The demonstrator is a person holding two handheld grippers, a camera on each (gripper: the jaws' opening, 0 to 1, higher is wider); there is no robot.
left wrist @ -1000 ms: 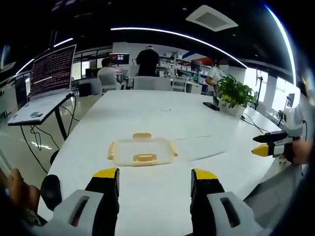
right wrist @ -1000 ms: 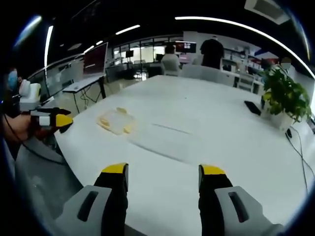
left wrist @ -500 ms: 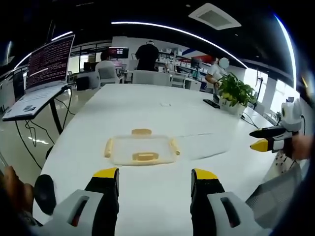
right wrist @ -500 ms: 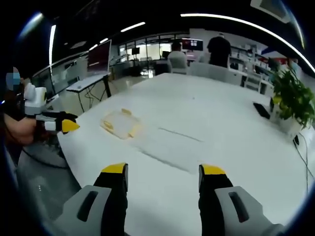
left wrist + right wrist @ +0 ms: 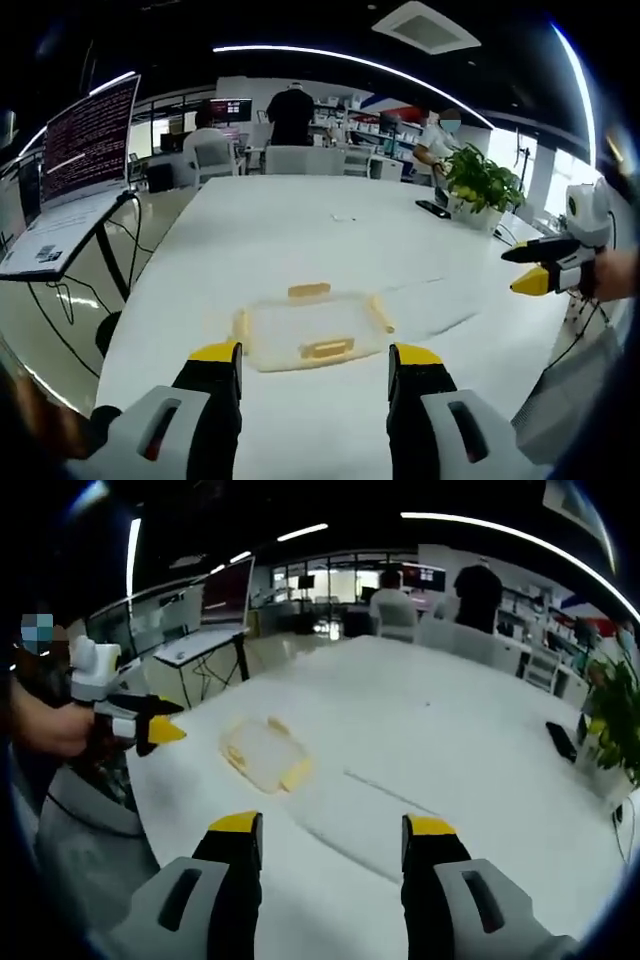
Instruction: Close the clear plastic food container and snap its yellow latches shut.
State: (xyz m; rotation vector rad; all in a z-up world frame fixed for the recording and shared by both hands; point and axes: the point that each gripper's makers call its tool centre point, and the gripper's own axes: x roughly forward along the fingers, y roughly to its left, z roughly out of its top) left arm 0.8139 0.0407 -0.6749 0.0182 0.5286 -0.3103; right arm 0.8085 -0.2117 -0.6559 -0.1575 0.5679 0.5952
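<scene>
A shallow clear plastic container (image 5: 305, 328) lies flat on the white table (image 5: 300, 230), with yellow latches (image 5: 327, 348) sticking out on its four sides. My left gripper (image 5: 315, 356) is open just short of its near edge, nothing between the jaws. In the left gripper view my right gripper (image 5: 540, 270) floats off the table's right edge. In the right gripper view the container (image 5: 262, 755) sits to the left, well beyond my open right gripper (image 5: 335, 826), and the left gripper (image 5: 145, 725), held by a hand, hovers at its left.
A laptop (image 5: 80, 160) on a stand is off the table's left side. A potted plant (image 5: 482, 185) and a dark phone (image 5: 432, 209) sit at the far right of the table. Chairs and people (image 5: 290, 112) are beyond the far end.
The left gripper has come closer to the container, which now lies just beyond its jaws. The right gripper view has swung so the container sits nearer the middle. Both grippers stay open.
</scene>
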